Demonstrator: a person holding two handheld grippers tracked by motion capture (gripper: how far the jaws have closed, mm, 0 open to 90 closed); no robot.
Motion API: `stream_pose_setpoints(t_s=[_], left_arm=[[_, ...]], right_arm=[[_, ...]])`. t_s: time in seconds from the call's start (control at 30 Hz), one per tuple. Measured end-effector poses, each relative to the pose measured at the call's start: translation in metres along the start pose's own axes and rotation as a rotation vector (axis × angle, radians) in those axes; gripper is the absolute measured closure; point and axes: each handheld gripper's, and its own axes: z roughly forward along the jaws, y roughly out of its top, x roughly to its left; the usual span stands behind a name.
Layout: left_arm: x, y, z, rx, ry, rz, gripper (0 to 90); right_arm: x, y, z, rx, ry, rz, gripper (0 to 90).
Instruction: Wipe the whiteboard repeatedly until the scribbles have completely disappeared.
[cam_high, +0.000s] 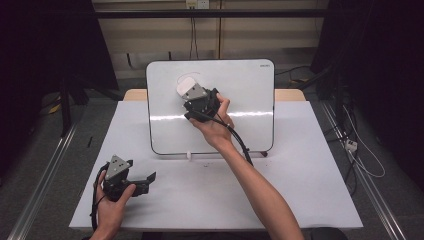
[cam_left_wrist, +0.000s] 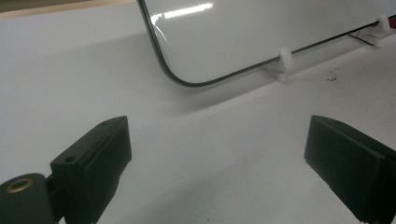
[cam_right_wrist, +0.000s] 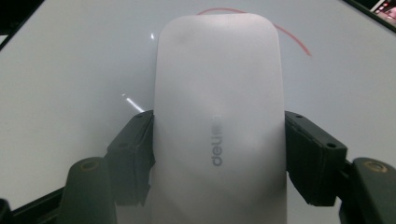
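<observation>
Wiping board (cam_high: 240, 100) with eraser (cam_right_wrist: 219, 121) clamped in right gripper (cam_right_wrist: 219, 154), near red line (cam_right_wrist: 294, 37). Left gripper (cam_left_wrist: 215, 158) wide, idle. Risk: tilted contact skips ink; hard push tips board.

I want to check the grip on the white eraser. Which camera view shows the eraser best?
The right gripper view: the eraser sits large and close there, clamped between the right gripper's jaws against the whiteboard. The high view shows it small and partly hidden. The left gripper view looks at the whiteboard's lower corner instead.
</observation>
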Motion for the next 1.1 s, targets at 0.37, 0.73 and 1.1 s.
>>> stream_pose_setpoints(t_s=[0.37, 0.73, 1.1], left_arm=[[0.0, 0.0, 0.0, 0.0, 0.001, -0.001, 7.3], [0.001, 0.0, -0.001, 0.0, 0.003, -0.002, 7.3], [0.0, -0.001, -0.001, -0.003, 0.002, -0.003, 7.3]], right_arm=[[0.017, 0.002, 0.003, -0.004, 0.03, -0.026, 31.3], [0.037, 0.003, 0.006, 0.0, 0.049, -0.064, 31.3], [0.034, 0.005, 0.006, 0.008, 0.052, -0.056, 31.4]])
